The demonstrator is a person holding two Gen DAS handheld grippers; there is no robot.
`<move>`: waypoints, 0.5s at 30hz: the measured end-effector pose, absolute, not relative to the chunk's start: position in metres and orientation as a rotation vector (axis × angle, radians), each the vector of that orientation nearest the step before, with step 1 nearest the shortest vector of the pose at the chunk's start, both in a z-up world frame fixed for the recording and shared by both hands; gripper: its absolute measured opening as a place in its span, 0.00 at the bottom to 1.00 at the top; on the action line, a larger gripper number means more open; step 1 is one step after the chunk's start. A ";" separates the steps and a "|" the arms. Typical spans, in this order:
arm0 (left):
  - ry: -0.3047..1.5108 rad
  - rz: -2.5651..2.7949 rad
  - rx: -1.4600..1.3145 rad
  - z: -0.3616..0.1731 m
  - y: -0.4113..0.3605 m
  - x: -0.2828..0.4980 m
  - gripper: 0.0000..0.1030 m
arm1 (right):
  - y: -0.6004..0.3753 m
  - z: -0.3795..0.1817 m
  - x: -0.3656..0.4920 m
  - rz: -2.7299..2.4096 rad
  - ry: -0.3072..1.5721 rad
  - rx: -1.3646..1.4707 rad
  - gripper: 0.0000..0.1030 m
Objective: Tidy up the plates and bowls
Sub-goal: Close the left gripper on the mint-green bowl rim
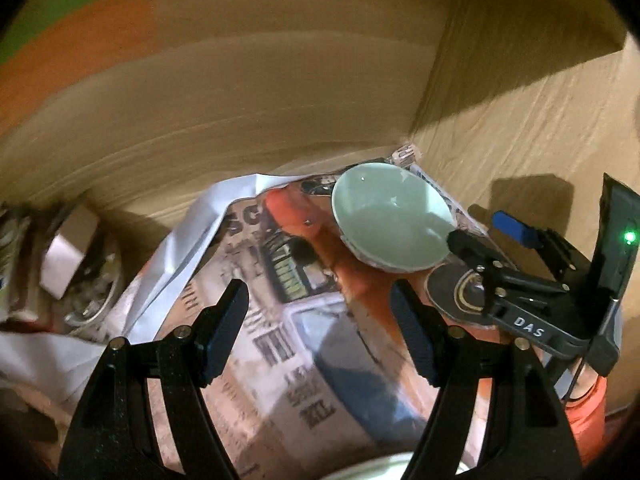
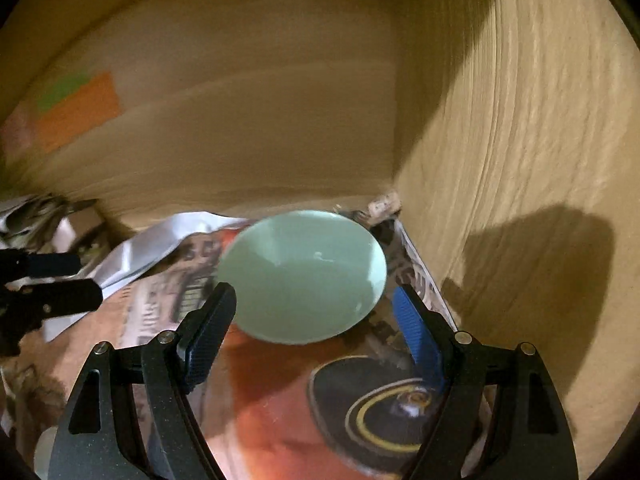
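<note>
Black jaws of the left gripper [image 1: 318, 322] stand wide apart with nothing between their blue pads, only printed newspaper [image 1: 280, 340] below them. Likewise the right gripper [image 2: 314, 330] is spread wide; the near rim of the pale green bowl [image 2: 304, 280] lies between its fingertips, but the pads look clear of it, so I judge nothing is gripped yet.

That bowl sits tilted on the newspaper lining the floor of a cardboard box [image 2: 500, 140], close to the far right corner, leaning toward the right wall. In the left wrist view the bowl [image 1: 390, 224] shows a glossy inside and a thin rim, with the right gripper's finger just at its near right edge.

It looks like glazed ceramic: stiff, fairly light for its size, slippery and liable to chip against the wall or another dish. Pinching the rim wall, one pad inside and one outside, seems the surest hold, on the near side where the tilt raises it.

Readable writing is scarce. White letters "DAS" [image 1: 528, 326] stand on the right gripper's body beside a green light [image 1: 631, 236]. Large letters on the newspaper start "SC"; the rest is blurred. An orange and green label [image 2: 80, 108] on the far wall shows no legible text
</note>
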State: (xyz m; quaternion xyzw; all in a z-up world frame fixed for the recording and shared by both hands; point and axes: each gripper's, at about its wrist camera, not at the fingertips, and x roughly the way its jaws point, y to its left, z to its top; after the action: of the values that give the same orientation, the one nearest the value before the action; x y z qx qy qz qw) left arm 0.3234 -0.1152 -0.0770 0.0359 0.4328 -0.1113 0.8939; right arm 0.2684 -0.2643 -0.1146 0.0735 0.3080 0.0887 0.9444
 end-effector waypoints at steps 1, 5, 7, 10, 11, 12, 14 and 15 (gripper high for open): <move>0.904 -0.226 0.084 -0.081 -0.119 0.330 0.71 | -0.266 -0.119 0.275 0.180 0.645 0.159 0.70; 0.940 -0.206 0.118 -0.097 -0.131 0.349 0.71 | -0.272 -0.138 0.296 0.189 0.712 0.198 0.61; 0.948 -0.196 0.146 -0.104 -0.135 0.357 0.71 | -0.273 -0.147 0.303 0.179 0.738 0.206 0.56; 0.951 -0.190 0.183 -0.112 -0.138 0.363 0.71 | -0.275 -0.158 0.308 0.186 0.772 0.219 0.48; 0.952 -0.189 0.190 -0.114 -0.139 0.365 0.71 | -0.276 -0.161 0.309 0.187 0.782 0.221 0.46; 0.955 -0.185 0.196 -0.116 -0.139 0.367 0.71 | -0.277 -0.163 0.310 0.185 0.787 0.221 0.44; 0.970 -0.184 0.195 -0.123 -0.140 0.371 0.71 | -0.280 -0.164 0.310 0.184 0.782 0.231 0.42; 0.978 -0.184 0.190 -0.125 -0.140 0.373 0.71 | -0.281 -0.164 0.310 0.182 0.780 0.232 0.38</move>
State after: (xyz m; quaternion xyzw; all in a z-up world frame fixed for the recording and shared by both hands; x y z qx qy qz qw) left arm 0.3734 -0.1400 -0.1254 0.0909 0.4681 -0.0883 0.8745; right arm 0.3100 -0.2815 -0.1641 0.1126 0.3789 0.0883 0.9143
